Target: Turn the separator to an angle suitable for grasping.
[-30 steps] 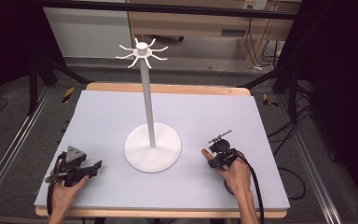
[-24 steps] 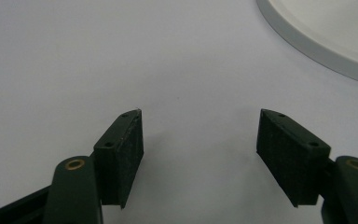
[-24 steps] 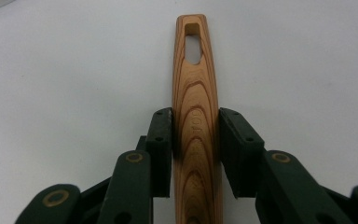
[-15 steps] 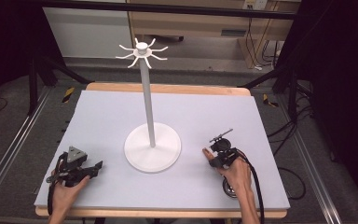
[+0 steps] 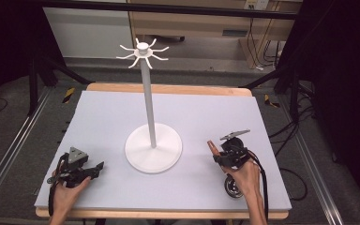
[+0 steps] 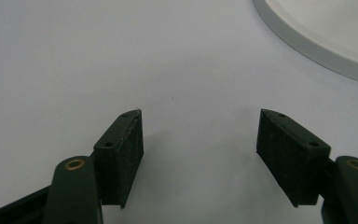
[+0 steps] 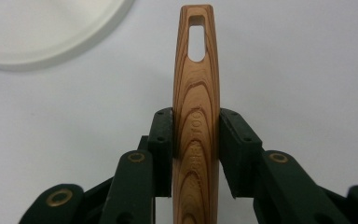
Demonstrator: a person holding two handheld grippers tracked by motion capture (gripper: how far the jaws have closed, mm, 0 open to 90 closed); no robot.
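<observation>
A white stand (image 5: 148, 103) with several hook arms at its top rises from a round base (image 5: 153, 150) in the middle of the table. My right gripper (image 5: 218, 156) is shut on a wooden handle (image 7: 196, 93) with a slot at its tip, right of the base (image 7: 42, 28). The handle's end (image 5: 211, 145) points toward the stand. Under the hand lies a round metal part (image 5: 233, 186). My left gripper (image 5: 97, 169) rests at the front left, its jaws open (image 6: 200, 135) and nothing between them. The base's rim (image 6: 317, 42) lies ahead of it to the right.
The pale grey table top (image 5: 206, 108) has a wooden edge at the back and front. Cables trail from both grippers toward the front edge. Dark frame rails and floor cables lie on both sides of the table.
The right hand has shifted slightly, so the round metal part now shows beneath it. The left gripper has stayed in place.
</observation>
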